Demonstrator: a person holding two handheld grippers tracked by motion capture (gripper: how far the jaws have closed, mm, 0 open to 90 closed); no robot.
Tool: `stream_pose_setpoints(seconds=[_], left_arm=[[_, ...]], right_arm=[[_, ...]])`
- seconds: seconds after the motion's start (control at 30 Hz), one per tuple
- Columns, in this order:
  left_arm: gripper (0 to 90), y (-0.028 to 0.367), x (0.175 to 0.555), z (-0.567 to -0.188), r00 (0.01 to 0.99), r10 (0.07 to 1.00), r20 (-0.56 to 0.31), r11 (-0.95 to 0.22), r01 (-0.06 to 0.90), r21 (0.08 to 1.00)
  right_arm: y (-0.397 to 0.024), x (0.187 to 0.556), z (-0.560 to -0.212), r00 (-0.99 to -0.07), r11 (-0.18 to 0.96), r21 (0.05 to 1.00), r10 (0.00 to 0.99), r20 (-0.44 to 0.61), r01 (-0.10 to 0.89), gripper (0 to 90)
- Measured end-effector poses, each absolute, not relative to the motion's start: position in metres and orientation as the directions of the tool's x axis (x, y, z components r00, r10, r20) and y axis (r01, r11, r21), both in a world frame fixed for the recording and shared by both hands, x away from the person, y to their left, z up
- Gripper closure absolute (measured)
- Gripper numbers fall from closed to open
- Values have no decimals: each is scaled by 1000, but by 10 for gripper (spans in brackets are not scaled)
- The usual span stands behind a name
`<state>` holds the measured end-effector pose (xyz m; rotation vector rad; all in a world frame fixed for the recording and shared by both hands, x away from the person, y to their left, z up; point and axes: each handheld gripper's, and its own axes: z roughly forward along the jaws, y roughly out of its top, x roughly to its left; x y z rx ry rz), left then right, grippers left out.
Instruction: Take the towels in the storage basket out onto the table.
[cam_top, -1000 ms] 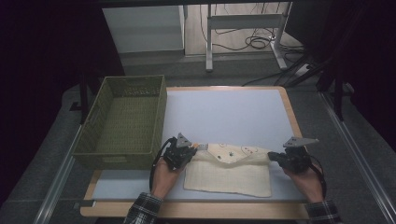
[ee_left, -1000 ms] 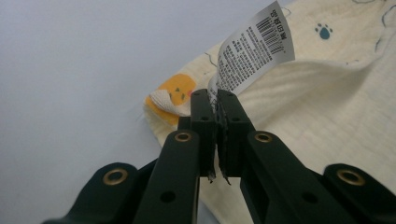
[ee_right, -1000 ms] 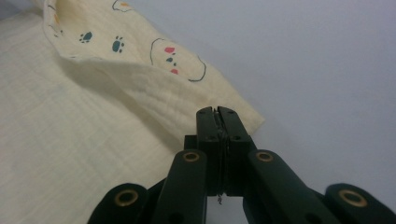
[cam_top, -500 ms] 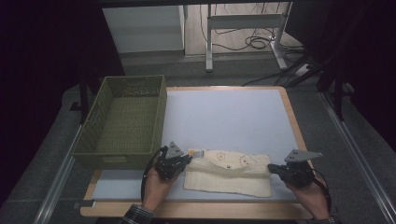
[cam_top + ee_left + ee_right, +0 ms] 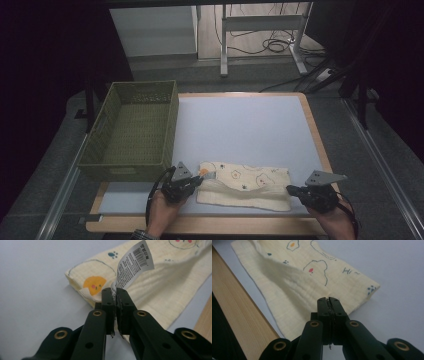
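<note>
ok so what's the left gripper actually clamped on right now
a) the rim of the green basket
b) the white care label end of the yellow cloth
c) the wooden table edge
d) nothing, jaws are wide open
b: in the left gripper view the left gripper has its jaws shut at the base of the white barcode label on the corner of the yellow cloth.

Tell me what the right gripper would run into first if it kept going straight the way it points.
The right gripper points along the yellow printed cloth, whose edge its closed jaws apparently pinch. Going straight on, it would probably just push into that cloth, bunching it.
</note>
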<state>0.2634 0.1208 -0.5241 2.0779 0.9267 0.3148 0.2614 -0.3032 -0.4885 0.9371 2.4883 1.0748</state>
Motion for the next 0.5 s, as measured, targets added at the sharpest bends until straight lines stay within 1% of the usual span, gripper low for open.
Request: stream_pose_setpoints(seconds=[0.17,0.2,0.23,0.4,0.5], left_arm=[[819,123,255,-530,705,700,-114,-398,517,758],[802,124,252,-530,706,699,-114,-399,517,758],[761,126,250,-529,709,696,-118,-398,517,758],[665,134,241,-523,710,694,-119,-402,519,754],[616,139,237,-520,704,702,-110,-403,520,753]], right_arm=[[-304,254,-494,-761,516,720,649,25,463,874],[-304,252,-495,-764,518,719,645,27,463,860],[-304,250,-496,-765,520,718,643,28,463,839],[-309,240,-490,-761,517,724,649,17,457,794],[-316,243,-489,-743,505,723,669,17,471,775]])
